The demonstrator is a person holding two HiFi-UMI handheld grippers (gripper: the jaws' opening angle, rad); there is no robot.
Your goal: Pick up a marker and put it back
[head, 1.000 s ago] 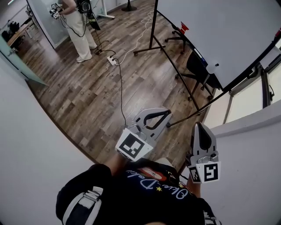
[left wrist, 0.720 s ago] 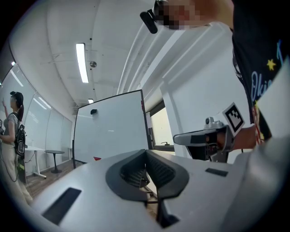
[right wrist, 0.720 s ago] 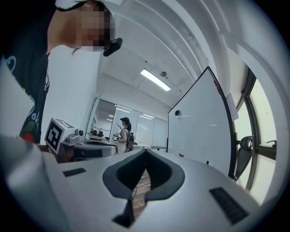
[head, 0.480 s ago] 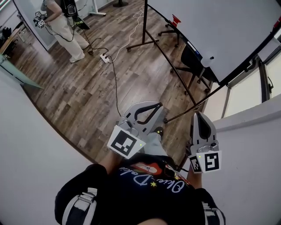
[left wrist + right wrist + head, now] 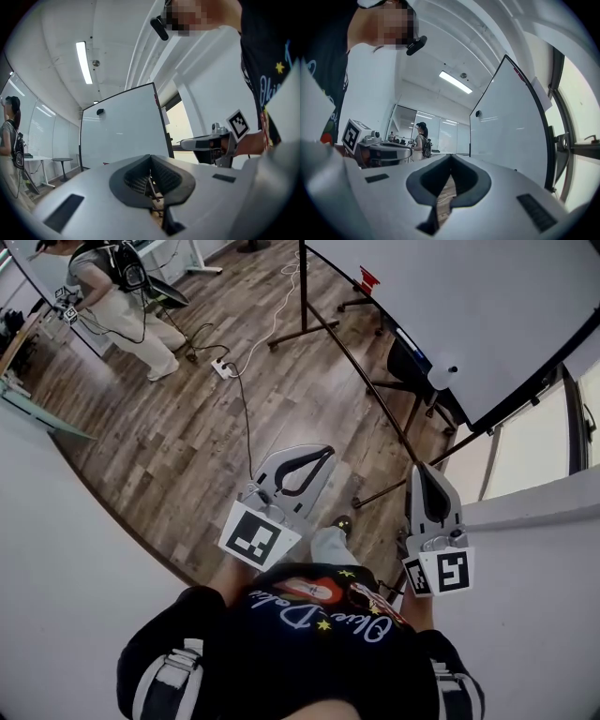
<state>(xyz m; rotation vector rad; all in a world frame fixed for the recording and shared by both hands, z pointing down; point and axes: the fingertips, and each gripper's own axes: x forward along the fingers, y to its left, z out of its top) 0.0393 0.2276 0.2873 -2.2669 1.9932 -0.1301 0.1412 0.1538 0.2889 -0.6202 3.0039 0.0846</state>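
Note:
No marker shows clearly in any view. A large whiteboard point(image 5: 487, 306) on a wheeled stand fills the upper right of the head view, and small items on its tray point(image 5: 410, 341) are too small to tell. My left gripper point(image 5: 316, 453) is held in front of my chest, shut and empty, pointing towards the board's stand. My right gripper point(image 5: 424, 471) is beside it, also shut with nothing in it. In the left gripper view the jaws point(image 5: 150, 158) meet in front of the whiteboard point(image 5: 122, 126). In the right gripper view the jaws point(image 5: 451, 157) are closed too.
Below me is a wooden floor point(image 5: 187, 437). A cable and power strip point(image 5: 223, 367) lie on it. Another person point(image 5: 122, 306) stands at the far left. A dark chair point(image 5: 412, 367) sits under the board, and a white wall point(image 5: 534, 615) rises at my right.
The head view has swung, so the board and the far person sit further left. My left gripper has drifted left and slightly up. Both grippers stay shut.

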